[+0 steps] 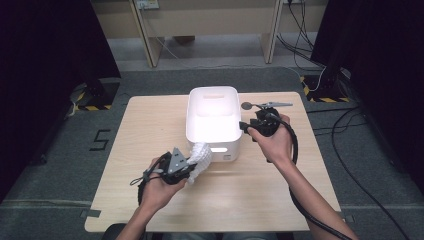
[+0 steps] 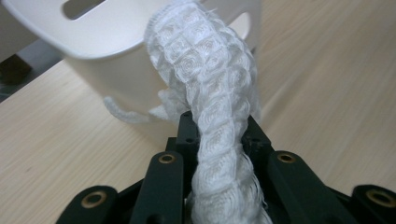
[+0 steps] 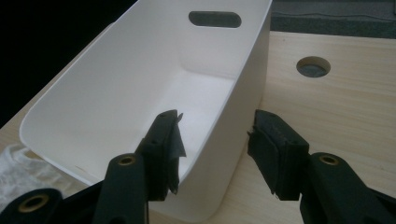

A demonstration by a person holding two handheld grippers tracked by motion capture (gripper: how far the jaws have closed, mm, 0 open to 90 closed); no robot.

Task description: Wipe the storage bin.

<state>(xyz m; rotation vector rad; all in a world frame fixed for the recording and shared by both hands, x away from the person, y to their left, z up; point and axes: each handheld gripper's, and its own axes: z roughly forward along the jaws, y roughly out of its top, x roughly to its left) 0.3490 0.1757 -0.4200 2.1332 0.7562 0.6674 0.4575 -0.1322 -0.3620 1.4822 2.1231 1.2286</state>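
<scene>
White plastic bin (image 1: 212, 117) sits mid-worktop (image 1: 150, 130), handle slots in its end walls; the right gripper view shows its inside bare and white, nothing lying on the visible floor. In the high view the interior is blown out by glare, so the contents can't be checked there. White waffle-textured cloth (image 2: 205, 93) is outside the bin, bunched into a thick rope; the left hand-held gripper (image 1: 186, 167) has its jaws pressed together on it, pinching it, just in front of the bin's near wall. The cloth's upper end rises against the bin's outer wall and rim in the left gripper view; whether it touches the wall is hard to say. A loose cloth edge (image 2: 123, 114) hangs by the bin's base. The lower end of the cloth is cut off by the frame bottom. Right hand-held gripper (image 3: 215, 154) is spread wide, straddling the bin's right side wall near the rim, one jaw inside, one outside, pads not pressing the wall. A round hole (image 3: 313, 66) in the worktop lies beyond it. A blurred bit of cloth shows at the far left edge of the right gripper view.
</scene>
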